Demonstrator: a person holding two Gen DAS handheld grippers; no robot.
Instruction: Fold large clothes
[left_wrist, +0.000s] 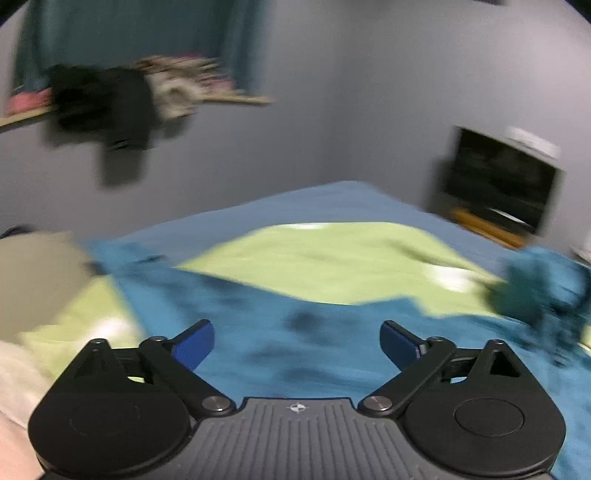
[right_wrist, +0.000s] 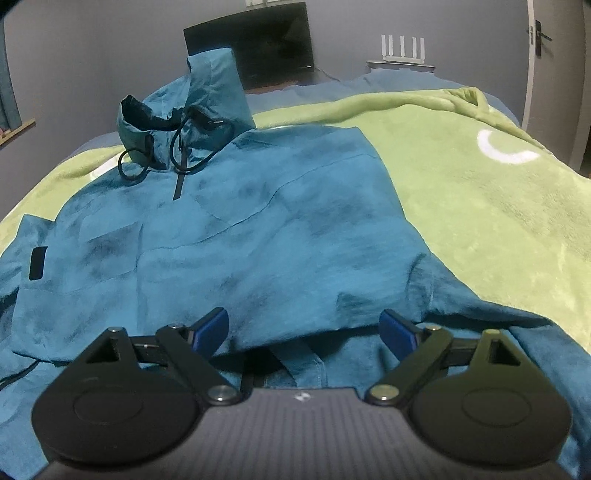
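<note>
1. The right gripper (right_wrist: 303, 328) has its fingers (right_wrist: 210, 328) spread wide and empty, low over the near hem of the teal hooded jacket (right_wrist: 229, 236).
2. The left gripper (left_wrist: 297, 341) is likewise wide and empty, above the teal cloth; its view is blurred.
3. The jacket lies flat on the green blanket (right_wrist: 498, 221) on the bed, hood (right_wrist: 199, 96) towards the far edge.
4. It looks light, thin and limp, probably slippery, so it will sag; pinching hem corners or shoulder seams seems best.
5. Both grippers tilt downward towards the bed.
</note>
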